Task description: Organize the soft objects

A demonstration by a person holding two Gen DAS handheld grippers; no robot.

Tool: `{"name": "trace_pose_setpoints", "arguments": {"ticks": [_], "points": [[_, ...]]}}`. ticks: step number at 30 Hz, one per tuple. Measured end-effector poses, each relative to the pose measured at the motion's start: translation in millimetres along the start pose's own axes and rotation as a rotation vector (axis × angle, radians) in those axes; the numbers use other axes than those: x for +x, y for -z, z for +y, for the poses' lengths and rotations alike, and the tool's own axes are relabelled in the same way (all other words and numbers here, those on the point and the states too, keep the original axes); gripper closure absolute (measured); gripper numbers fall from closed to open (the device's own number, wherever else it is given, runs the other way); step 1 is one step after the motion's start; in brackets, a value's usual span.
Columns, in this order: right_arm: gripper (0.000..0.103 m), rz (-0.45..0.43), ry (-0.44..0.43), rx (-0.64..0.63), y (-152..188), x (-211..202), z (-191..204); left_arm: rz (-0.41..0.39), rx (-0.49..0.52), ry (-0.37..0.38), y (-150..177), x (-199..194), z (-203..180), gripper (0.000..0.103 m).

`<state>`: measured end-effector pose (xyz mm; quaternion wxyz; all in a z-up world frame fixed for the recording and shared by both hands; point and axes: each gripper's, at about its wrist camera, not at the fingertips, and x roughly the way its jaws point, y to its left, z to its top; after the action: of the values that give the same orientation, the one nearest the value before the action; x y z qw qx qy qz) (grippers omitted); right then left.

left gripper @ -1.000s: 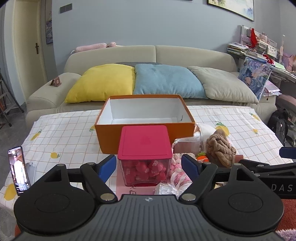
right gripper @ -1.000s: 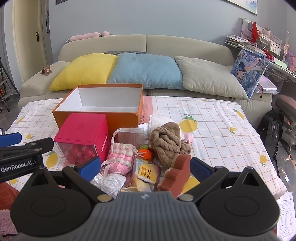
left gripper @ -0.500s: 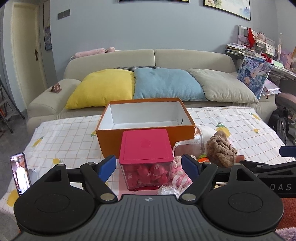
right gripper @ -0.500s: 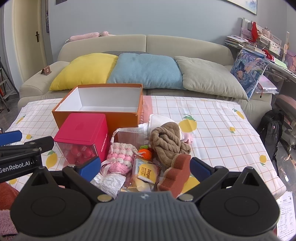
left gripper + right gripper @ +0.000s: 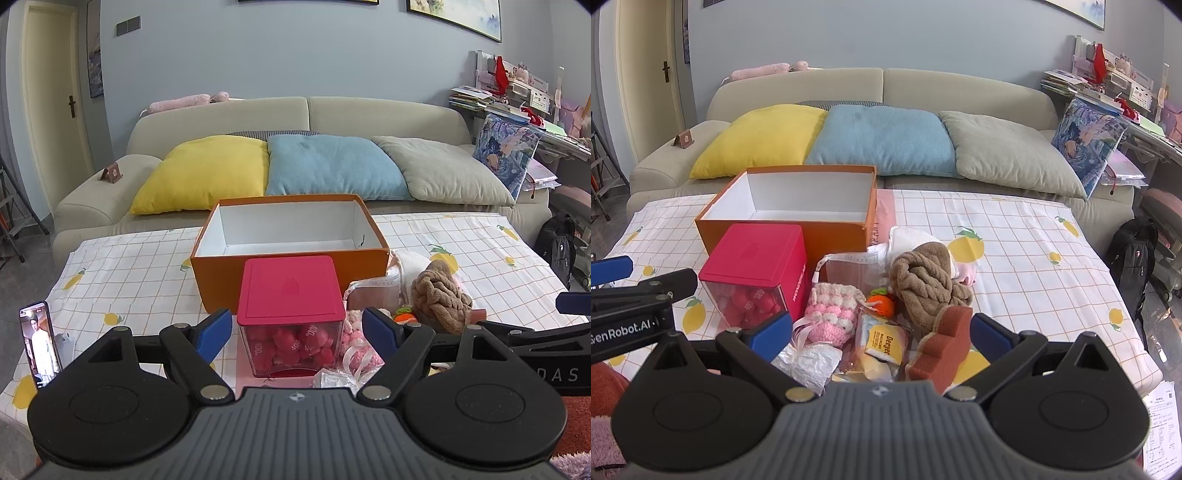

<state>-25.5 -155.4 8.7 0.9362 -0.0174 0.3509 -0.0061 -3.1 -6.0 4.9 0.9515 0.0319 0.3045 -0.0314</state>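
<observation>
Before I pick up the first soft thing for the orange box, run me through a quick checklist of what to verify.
1. Orange box open, nothing visible inside: ok.
2. Left gripper open, holding nothing: ok.
3. Right gripper open, holding nothing: ok.
4. Brown knitted bundle on top of the pile, uncovered: ok.
5. Pink crochet pouch free to lift: not ok, its edge is tucked behind the snack packet.
6. Red-lidded container stands directly before the box: not ok, lift over it.

Both wrist views face the sofa, sharing the orange box.
</observation>
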Motion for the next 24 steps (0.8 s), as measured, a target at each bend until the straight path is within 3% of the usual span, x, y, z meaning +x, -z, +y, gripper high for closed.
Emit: {"name": "trace_pose_setpoints", "arguments": {"ticks": [10, 15, 20, 24], "points": [[0.003, 0.002, -0.001, 0.000, 0.0, 0.1, 0.2, 0.005, -0.004, 0.006, 0.6, 0.4, 1.2, 0.009], [0.003, 0.015, -0.023, 0.012, 0.3, 5.4, -2.6, 0.036, -0.019, 0.080, 4.5, 7.4, 2.8, 0.016], [0.026, 0.110, -0.036, 0.060, 3.5, 29.0, -15.7, 0.092, -0.002, 0.163, 9.2, 23.5, 0.3, 0.029], [0.035, 0.196, -0.045, 0.093, 13.3, 50.4, -24.3, 0.177, -0.017, 0.254, 14.5, 44.8, -1.5, 0.037]]}}
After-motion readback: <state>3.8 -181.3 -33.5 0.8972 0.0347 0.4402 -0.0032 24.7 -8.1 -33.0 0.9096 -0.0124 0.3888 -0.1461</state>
